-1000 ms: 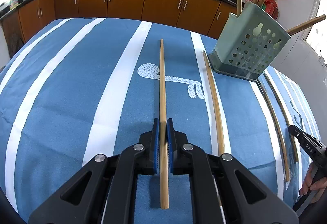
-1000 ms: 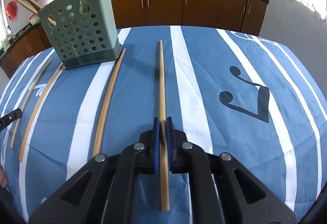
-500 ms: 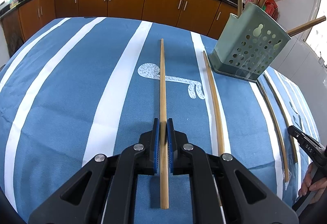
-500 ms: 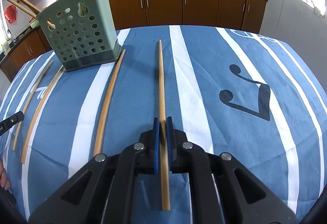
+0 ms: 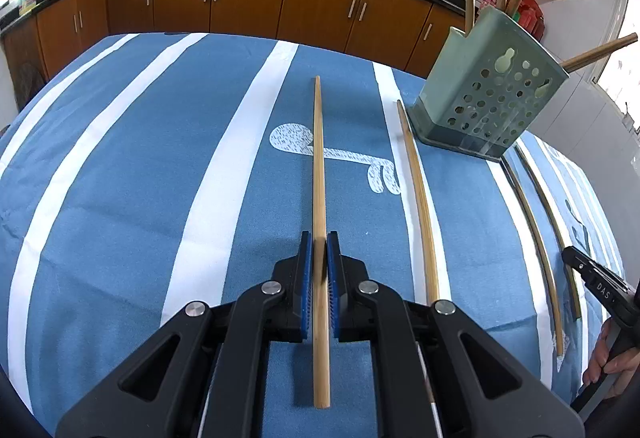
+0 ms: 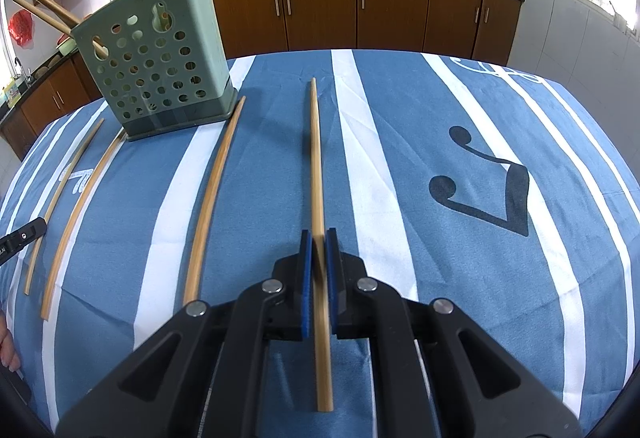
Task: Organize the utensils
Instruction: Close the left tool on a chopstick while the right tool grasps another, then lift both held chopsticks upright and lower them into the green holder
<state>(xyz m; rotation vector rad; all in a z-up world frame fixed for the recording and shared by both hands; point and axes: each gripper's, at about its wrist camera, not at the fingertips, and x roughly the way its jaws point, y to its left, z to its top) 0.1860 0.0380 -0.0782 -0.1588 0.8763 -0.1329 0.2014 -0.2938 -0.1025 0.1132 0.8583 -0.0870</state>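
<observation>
I am gripping one chopstick (image 5: 320,198) in my left tool (image 5: 319,258), its pads pinching the shaft, and another chopstick (image 6: 318,198) likewise in my right tool (image 6: 319,258); both sticks are pointing straight ahead over the bench (image 6: 440,126), with the green holder (image 6: 156,66) ahead-left of the right tool.

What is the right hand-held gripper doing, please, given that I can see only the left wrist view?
Observer: The right hand-held gripper is shut on a chopstick that points forward along its fingers.
Operator: What lies on the cloth to its right?
Observer: Only a black music-note print shows there on the striped cloth.
Operator: Where is the holder from there?
Observer: The green holder stands ahead to its left, with a loose chopstick lying between them.
</observation>
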